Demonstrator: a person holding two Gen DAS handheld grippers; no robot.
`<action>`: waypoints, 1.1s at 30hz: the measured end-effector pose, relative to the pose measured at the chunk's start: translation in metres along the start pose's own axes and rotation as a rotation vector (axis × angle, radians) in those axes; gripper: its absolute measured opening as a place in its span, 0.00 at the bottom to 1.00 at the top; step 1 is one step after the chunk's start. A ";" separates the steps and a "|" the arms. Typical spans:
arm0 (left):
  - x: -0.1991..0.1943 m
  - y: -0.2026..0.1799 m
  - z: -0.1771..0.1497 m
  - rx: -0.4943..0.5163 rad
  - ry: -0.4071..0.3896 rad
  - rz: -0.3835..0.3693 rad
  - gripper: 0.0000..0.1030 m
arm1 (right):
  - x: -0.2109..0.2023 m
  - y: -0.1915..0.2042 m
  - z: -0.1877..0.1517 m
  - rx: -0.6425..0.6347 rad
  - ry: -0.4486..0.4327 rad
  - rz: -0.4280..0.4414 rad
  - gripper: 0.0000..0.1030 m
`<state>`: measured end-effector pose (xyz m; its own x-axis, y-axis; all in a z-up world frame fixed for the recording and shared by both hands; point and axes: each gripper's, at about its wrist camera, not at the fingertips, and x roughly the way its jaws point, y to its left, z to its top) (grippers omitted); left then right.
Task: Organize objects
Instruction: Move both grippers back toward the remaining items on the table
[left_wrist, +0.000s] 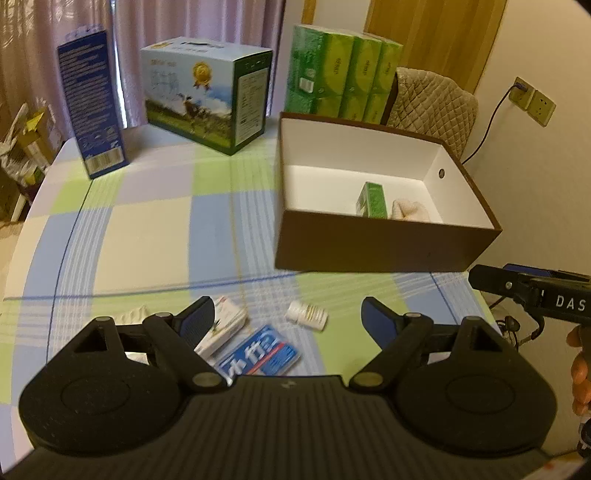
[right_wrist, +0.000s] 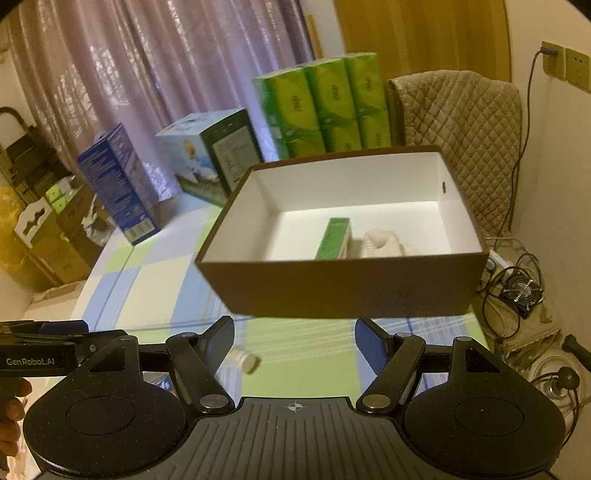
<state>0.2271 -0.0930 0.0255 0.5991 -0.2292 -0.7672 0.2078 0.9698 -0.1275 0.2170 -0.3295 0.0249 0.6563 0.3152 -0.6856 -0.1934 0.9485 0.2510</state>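
Brown box (left_wrist: 369, 247) wall hides cloth (left_wrist: 408, 211) partly.

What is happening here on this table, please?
A person is tidying small things into a brown box with a white inside, using a hand-held gripper in each hand. A small green carton and a cream cloth bundle already lie in the box. A white bottle, a blue packet and a white packet still lie on the checked tablecloth. The left gripper hangs open over these; the right gripper is open and empty, facing the box.
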 end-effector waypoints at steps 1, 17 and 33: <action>-0.003 0.004 -0.004 -0.005 0.001 0.002 0.82 | 0.000 0.004 -0.003 -0.004 0.004 0.002 0.67; -0.033 0.051 -0.059 -0.079 0.054 0.053 0.82 | 0.011 0.049 -0.046 -0.053 0.100 0.075 0.67; -0.045 0.086 -0.089 -0.178 0.072 0.143 0.82 | 0.035 0.066 -0.064 -0.088 0.171 0.119 0.67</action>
<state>0.1491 0.0082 -0.0072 0.5547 -0.0885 -0.8273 -0.0186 0.9928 -0.1186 0.1811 -0.2541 -0.0264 0.4934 0.4190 -0.7623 -0.3298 0.9010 0.2818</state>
